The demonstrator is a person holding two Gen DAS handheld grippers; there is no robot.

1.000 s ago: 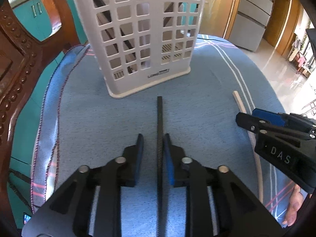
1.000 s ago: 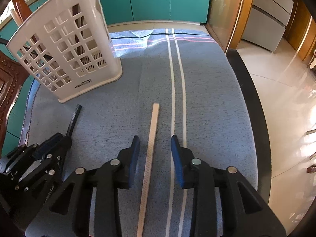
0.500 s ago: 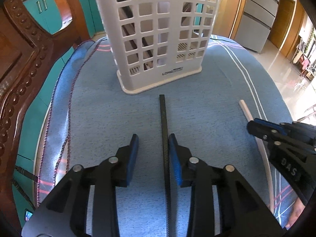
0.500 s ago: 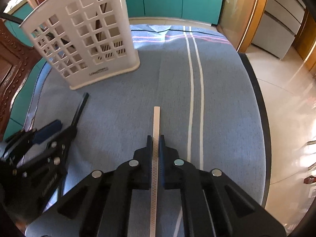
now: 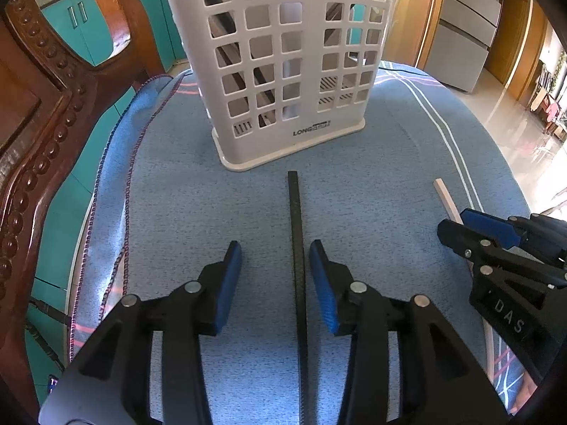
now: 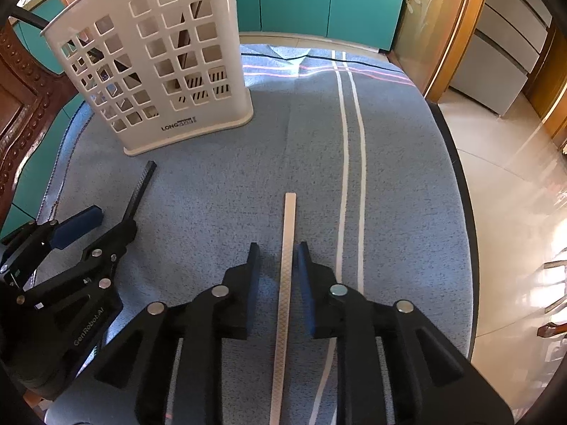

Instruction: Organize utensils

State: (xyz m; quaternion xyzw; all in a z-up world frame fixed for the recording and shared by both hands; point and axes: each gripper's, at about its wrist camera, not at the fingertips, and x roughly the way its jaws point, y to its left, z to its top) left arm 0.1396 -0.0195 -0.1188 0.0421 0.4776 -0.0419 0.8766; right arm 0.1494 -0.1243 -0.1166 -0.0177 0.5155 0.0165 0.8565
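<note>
A blue cloth [image 6: 219, 184] is covering the table, and a white perforated basket [image 6: 159, 63] is standing in the upper left of the right wrist frame. The pale chopstick [image 6: 287, 248] is lying in the lower centre there, between the spread fingers of the right gripper [image 6: 278, 265]; it is nearer to the right finger. In the left wrist frame the black chopstick [image 5: 297, 241] is lying in the lower centre, pointing to the basket [image 5: 283, 53] above. The left gripper [image 5: 274, 276] is open wide around it, the stick close to the right pad. To do this step well, I think each gripper should be centring on its stick before closing, then lifting level.
</note>
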